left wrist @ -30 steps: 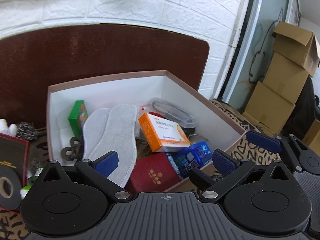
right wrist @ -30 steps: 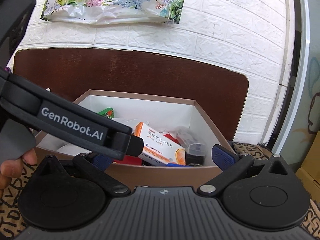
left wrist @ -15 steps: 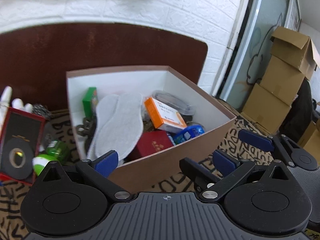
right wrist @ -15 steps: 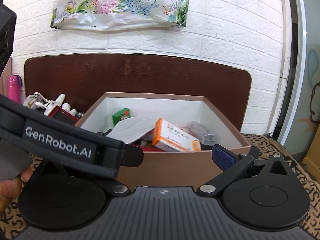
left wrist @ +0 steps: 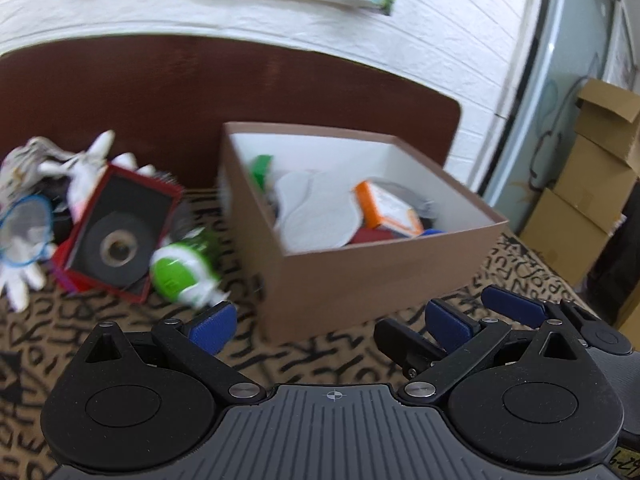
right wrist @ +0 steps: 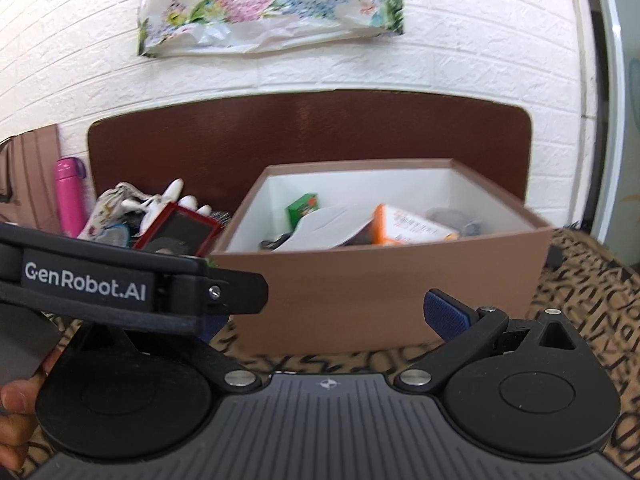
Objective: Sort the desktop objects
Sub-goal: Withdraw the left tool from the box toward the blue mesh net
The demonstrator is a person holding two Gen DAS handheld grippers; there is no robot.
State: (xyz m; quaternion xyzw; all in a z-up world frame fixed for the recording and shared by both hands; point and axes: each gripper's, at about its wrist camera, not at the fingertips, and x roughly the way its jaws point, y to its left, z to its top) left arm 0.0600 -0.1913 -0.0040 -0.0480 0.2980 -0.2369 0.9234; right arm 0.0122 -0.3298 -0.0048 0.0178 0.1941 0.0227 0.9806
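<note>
A brown cardboard box (left wrist: 380,280) with a white inside stands on the patterned cloth; it also shows in the right wrist view (right wrist: 380,292). In it lie white insoles (left wrist: 316,212), an orange medicine box (left wrist: 384,210), a small green box (left wrist: 262,168) and other items. Left of the box lie a green-and-white bottle (left wrist: 184,268) and a red tray with a black tape roll (left wrist: 116,236). My left gripper (left wrist: 332,326) is open and empty, short of the box's near corner. My right gripper (right wrist: 328,320) is open in front of the box wall, its left finger hidden behind the left gripper's body.
White gloves and a blue-rimmed mesh ring (left wrist: 26,224) are piled at the far left. A pink flask (right wrist: 70,196) stands by the dark headboard. Stacked cardboard cartons (left wrist: 580,184) stand at the right. A hand (right wrist: 16,408) holds the left gripper.
Both grippers have drawn back from above the box, which now sits farther off. The left view has swung left, bringing the bottle, the tape tray and the gloves into sight.
</note>
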